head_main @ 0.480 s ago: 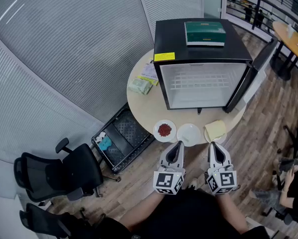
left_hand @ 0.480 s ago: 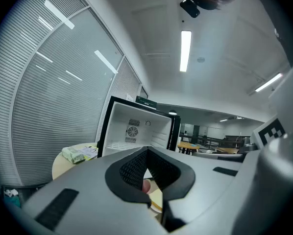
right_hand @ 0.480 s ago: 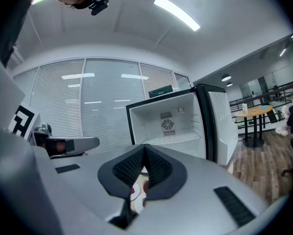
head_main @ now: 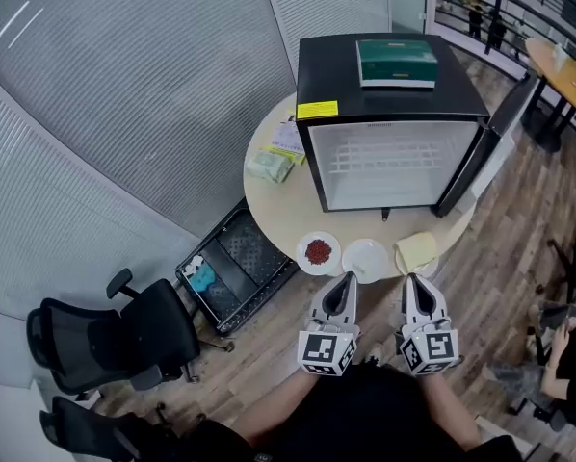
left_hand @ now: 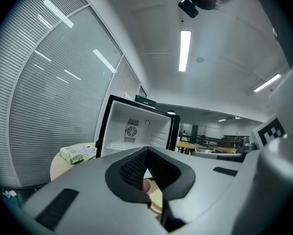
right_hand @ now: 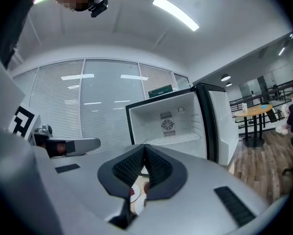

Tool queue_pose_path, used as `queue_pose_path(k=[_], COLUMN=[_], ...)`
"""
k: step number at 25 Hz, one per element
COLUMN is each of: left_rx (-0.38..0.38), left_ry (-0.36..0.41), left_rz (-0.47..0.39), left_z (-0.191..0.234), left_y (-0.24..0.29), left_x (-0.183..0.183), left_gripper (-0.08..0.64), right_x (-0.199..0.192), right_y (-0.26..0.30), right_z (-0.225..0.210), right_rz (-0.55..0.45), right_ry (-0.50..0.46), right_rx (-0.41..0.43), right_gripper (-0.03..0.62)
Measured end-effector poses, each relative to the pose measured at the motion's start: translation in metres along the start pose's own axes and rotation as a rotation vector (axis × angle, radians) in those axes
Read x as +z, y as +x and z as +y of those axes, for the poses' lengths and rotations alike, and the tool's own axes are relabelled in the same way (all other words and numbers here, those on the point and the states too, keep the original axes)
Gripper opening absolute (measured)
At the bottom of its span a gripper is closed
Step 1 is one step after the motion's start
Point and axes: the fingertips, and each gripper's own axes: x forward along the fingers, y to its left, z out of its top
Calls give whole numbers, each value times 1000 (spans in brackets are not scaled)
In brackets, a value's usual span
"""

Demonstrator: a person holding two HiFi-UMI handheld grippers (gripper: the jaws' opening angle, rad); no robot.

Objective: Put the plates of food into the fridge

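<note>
Three plates stand in a row at the near edge of the round table: one with red food, a white one with pale food and one with a yellow slab. Behind them is the black mini fridge, its door swung open to the right and its white inside bare. My left gripper is shut and empty, just short of the table between the red and white plates. My right gripper, also shut and empty, hovers before the yellow plate. Both point level at the fridge.
A green box lies on top of the fridge. A green packet and papers sit at the table's left. On the floor to the left are a black crate and office chairs. A seated person is at the right edge.
</note>
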Motion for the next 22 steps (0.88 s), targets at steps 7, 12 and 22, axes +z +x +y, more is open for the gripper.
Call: queue_pose_path(k=[7,12,22], left_rx=[-8,-18,-25], left_ry=[-13,-19,-40], left_rz=[1,16,85], left_z=[-1,-5,-1], left_y=[1,7,28], left_x=[-3,-9,-43], left_gripper=[5,5,5], right_x=[-6,-22,-98], right_y=[-2,-2,0], right_z=[-5,-20,-70], right_rz=[4,26,118], right_ry=[49,102,376], right_rx=[-19,-40,-123], right_gripper=[6,6,6])
